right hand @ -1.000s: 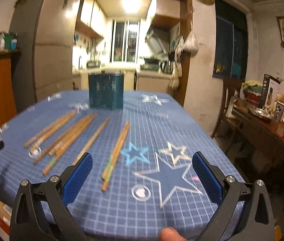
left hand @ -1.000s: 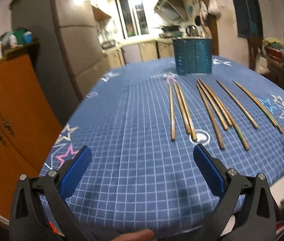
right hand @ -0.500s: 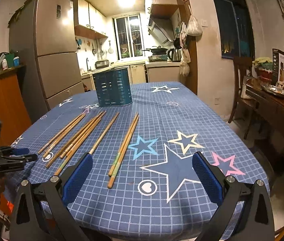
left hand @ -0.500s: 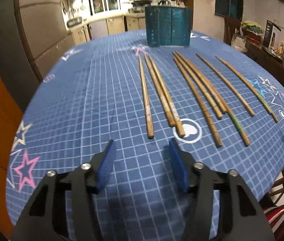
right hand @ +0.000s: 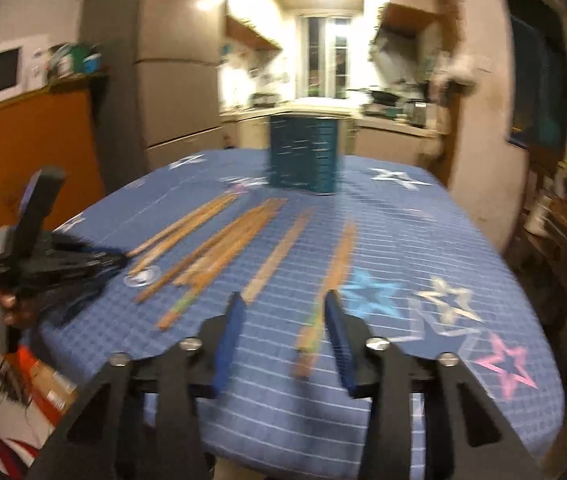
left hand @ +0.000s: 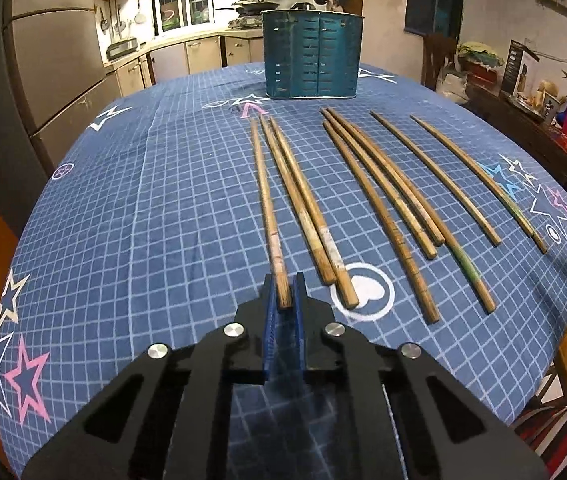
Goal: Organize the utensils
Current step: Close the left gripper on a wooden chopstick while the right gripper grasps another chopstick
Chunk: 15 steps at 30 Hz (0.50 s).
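Note:
Several wooden chopsticks lie in a row on the blue star-patterned tablecloth (left hand: 131,208). My left gripper (left hand: 283,292) is shut on the near end of the leftmost chopstick (left hand: 267,208), which lies flat on the cloth. A teal slotted utensil holder (left hand: 313,58) stands at the far side of the table, also seen blurred in the right wrist view (right hand: 303,152). My right gripper (right hand: 283,308) is partly open and empty, low over the near edge, with the rightmost chopstick (right hand: 323,284) between its fingers' line. The left gripper (right hand: 111,260) shows at the left there.
A fridge (left hand: 55,60) and an orange cabinet (right hand: 31,152) stand left of the table. A dark side table with boxes and bottles (left hand: 539,92) is on the right. Kitchen counters lie behind the holder.
My left gripper moved forward and shut on the near end of the leftmost chopstick. My right gripper narrowed from wide open and swung toward the rightmost chopsticks; its view is motion-blurred.

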Each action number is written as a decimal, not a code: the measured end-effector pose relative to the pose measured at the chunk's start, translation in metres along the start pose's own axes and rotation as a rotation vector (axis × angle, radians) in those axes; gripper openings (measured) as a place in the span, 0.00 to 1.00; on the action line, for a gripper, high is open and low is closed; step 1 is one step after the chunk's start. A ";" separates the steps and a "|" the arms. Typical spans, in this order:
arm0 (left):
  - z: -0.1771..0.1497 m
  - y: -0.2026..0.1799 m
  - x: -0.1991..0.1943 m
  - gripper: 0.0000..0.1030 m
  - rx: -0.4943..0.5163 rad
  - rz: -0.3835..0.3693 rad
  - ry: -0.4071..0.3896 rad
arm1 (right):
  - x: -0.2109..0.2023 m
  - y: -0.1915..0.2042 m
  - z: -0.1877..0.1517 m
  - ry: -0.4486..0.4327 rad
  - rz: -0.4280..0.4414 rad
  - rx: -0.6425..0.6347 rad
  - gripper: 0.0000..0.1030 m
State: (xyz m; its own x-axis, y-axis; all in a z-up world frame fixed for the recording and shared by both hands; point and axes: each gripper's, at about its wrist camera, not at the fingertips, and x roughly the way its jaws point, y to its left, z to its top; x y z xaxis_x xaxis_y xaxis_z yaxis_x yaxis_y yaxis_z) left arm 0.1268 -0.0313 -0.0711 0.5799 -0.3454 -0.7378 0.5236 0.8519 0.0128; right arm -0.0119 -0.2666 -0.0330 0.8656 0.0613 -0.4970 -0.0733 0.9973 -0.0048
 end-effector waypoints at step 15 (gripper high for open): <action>0.000 0.013 -0.001 0.05 -0.078 -0.008 0.007 | 0.040 0.070 -0.001 0.108 0.079 -0.056 0.27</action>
State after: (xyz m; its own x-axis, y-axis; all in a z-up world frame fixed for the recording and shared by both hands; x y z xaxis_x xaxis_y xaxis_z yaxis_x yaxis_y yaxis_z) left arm 0.1333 -0.0200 -0.0704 0.5718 -0.3497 -0.7421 0.4778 0.8773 -0.0452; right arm 0.0176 -0.1939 -0.0541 0.7976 0.1319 -0.5886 -0.1695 0.9855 -0.0088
